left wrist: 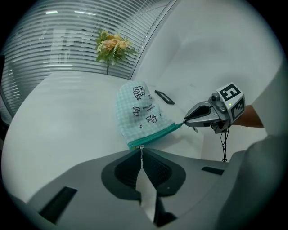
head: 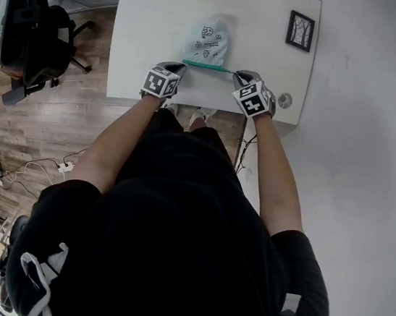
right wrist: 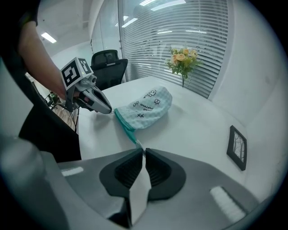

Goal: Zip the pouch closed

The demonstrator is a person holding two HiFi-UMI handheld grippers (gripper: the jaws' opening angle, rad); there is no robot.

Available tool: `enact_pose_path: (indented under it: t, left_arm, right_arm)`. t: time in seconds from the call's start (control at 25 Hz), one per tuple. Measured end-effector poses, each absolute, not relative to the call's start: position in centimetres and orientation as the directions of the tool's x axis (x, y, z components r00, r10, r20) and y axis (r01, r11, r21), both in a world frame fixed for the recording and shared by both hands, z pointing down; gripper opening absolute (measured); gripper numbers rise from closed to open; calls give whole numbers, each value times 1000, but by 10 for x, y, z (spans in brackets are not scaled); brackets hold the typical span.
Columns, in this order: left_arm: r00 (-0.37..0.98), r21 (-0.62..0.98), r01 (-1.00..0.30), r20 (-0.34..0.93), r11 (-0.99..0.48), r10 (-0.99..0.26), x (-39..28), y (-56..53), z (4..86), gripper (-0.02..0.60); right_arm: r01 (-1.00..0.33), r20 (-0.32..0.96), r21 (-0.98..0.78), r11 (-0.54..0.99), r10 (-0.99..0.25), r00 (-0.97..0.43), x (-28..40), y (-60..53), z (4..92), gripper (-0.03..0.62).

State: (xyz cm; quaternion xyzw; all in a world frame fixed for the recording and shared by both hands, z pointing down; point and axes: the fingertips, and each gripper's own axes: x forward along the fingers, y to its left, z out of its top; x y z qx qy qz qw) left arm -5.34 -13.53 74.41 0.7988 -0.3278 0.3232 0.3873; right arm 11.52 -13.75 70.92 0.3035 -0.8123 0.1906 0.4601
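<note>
1. Left gripper view: the left gripper (left wrist: 141, 152), grey with black ribbed pads, has its jaws pressed together. Its tips nip a small silvery metal piece at one end of the pouch's teal zip band (left wrist: 155, 136).
2. In the right gripper view, the right gripper (right wrist: 143, 152) is closed almost as tightly, with the band's other end pinched between its pads.
3. The band runs straight from one pair of tips to the other, along the edge of the pouch nearest the person.
4. The pale blue checked fabric pouch with small cartoon prints (head: 207, 39) lies on the white rectangular table (head: 149, 8). It sits close to the front edge, with its body reaching away from the person.
5. A small black-framed picture (head: 300, 31) lies flat near the table's right edge, well apart from the pouch.
6. Farther off, a bunch of cream and orange flowers (left wrist: 112, 45) stands before white slatted blinds (left wrist: 58, 40).
7. A black office chair (head: 32, 35) stands on the wooden floor to the left of the table.
</note>
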Motion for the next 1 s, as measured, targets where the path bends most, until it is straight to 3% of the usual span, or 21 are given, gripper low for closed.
enact_pose_path:
  t: [0.24,0.52,1.0]
  left_arm:
    - [588,435,-760,776,-482,-229,-60,-110,749,97]
    - [631,404,-739,695,-539,-344,-76,-117,697,133]
    - [735,341,-677,370,-652,-569,-69,-149,528,133]
  right_arm:
    - [-654,864,-66,754,-285,-416,115,-124,711,98]
    - [-663,787,-117,740,-338,-516,105,-118,676,123]
    - [-646,383,-194,738,-550,-742,56,-141,519,123]
